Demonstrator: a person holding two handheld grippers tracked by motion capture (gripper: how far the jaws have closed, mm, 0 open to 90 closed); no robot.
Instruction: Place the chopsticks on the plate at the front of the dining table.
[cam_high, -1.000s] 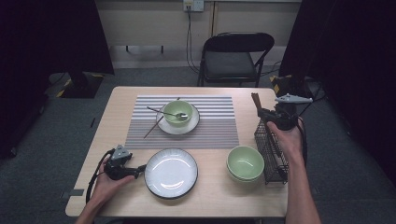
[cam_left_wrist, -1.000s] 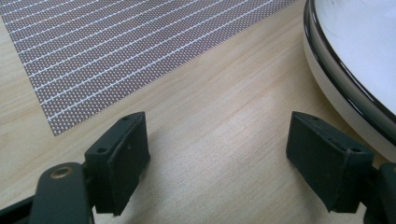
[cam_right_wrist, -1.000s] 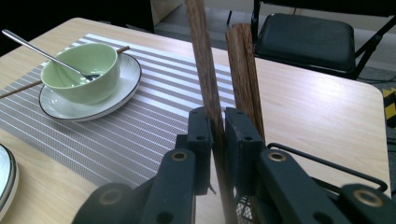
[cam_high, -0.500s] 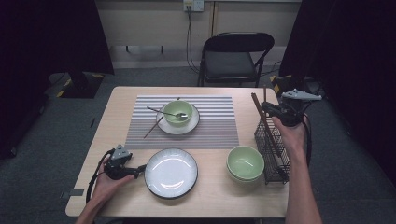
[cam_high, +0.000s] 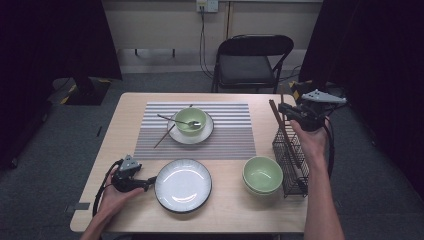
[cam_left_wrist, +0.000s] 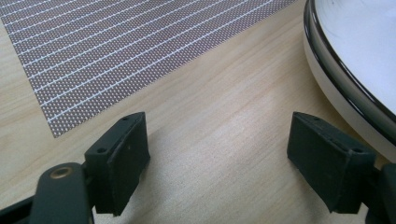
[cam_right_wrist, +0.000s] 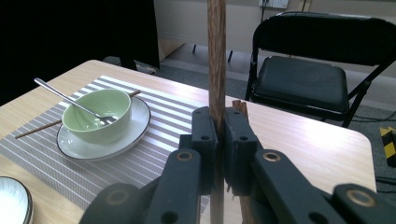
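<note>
The right gripper (cam_right_wrist: 218, 135) is clamping a wooden chopstick (cam_right_wrist: 216, 51) upright above the black wire cutlery rack (cam_high: 291, 160) at the table's (cam_high: 280, 210) right edge — no writing is legible anywhere — while the left gripper (cam_left_wrist: 217, 163) is resting with jaws spread on bare wood just beside the white plate (cam_left_wrist: 364, 51).

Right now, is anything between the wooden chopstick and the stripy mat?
Nothing visible. The right hand-held gripper is shut on the brown wooden chopstick above the black wire rack; bare light wooden table lies before the grey striped placemat.
</note>
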